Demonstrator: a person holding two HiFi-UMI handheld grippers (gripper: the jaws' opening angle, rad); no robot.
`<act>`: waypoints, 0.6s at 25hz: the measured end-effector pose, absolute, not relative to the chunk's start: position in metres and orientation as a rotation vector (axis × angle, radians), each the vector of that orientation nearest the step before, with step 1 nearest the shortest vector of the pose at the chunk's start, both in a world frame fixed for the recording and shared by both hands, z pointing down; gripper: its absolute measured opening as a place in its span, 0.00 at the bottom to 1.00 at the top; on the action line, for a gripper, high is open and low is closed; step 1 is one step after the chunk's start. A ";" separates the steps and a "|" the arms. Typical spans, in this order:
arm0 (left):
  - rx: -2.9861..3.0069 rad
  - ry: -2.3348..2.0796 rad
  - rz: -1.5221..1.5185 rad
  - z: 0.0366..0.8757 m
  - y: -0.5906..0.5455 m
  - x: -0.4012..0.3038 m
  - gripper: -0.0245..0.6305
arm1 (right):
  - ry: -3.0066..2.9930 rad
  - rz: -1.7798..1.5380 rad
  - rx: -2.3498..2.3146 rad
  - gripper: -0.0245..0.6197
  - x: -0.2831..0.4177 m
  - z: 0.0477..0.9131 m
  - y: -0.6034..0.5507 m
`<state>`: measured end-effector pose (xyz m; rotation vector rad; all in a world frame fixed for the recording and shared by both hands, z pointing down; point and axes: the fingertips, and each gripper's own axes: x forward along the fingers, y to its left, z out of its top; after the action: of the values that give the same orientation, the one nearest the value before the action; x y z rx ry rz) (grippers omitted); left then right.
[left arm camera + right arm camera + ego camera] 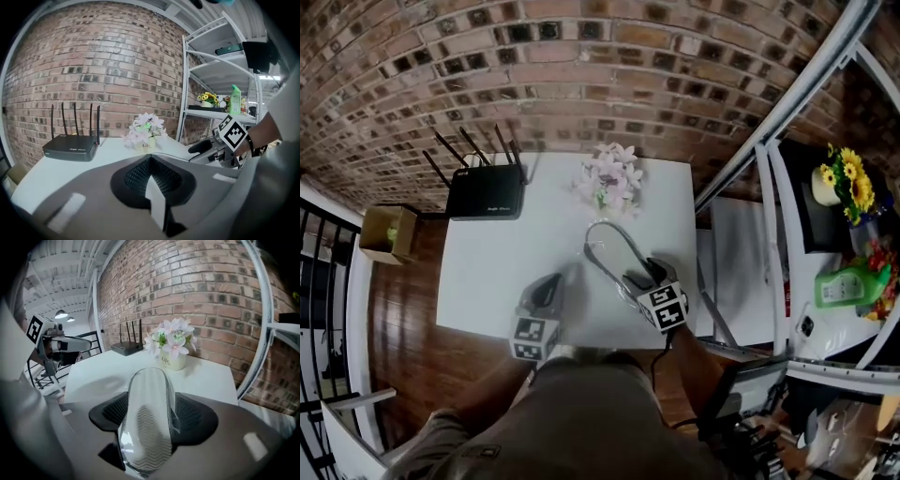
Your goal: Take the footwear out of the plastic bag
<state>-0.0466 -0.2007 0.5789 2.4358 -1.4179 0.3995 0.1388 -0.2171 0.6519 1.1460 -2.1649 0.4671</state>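
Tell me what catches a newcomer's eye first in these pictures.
A slipper in a clear plastic bag, its zigzag tread showing, sits between the fingers of the right gripper over the near right part of the white table. Behind it, by the brick wall, stand a pot of pale flowers and a black router with four antennas.

The left tongs (pixel 547 286) are pressed together, pointing slightly down. To their right, the right tongs (pixel 639 277) are spread wide and tilt more steeply. The forearms (pixel 689 352) seem bare.
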 end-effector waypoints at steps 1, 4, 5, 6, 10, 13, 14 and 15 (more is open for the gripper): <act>2.428 -1.424 0.407 0.581 -0.202 -0.047 0.04 | -2.162 0.478 1.111 0.57 0.139 0.658 -0.220; 2.414 -1.435 0.428 0.585 -0.205 -0.048 0.04 | -2.150 0.517 1.027 0.65 0.140 0.674 -0.229; 2.409 -1.439 0.435 0.586 -0.206 -0.048 0.04 | -2.145 0.530 0.999 0.67 0.140 0.679 -0.231; 2.404 -1.444 0.441 0.587 -0.205 -0.049 0.04 | -2.138 0.541 0.971 0.69 0.139 0.684 -0.233; 2.390 -1.459 0.467 0.592 -0.204 -0.050 0.04 | -2.115 0.583 0.873 0.72 0.138 0.702 -0.233; 2.384 -1.469 0.481 0.594 -0.205 -0.051 0.04 | -2.124 0.593 0.812 0.70 0.134 0.705 -0.231; 2.383 -1.472 0.484 0.595 -0.205 -0.051 0.04 | -2.128 0.573 0.789 0.66 0.131 0.704 -0.230; 2.382 -1.473 0.487 0.595 -0.206 -0.052 0.04 | -2.128 0.541 0.769 0.61 0.128 0.702 -0.228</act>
<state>-0.0515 -0.2055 0.5952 2.3819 -1.4734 0.4869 0.1283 -0.2284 0.7024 0.7689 -2.1276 0.5414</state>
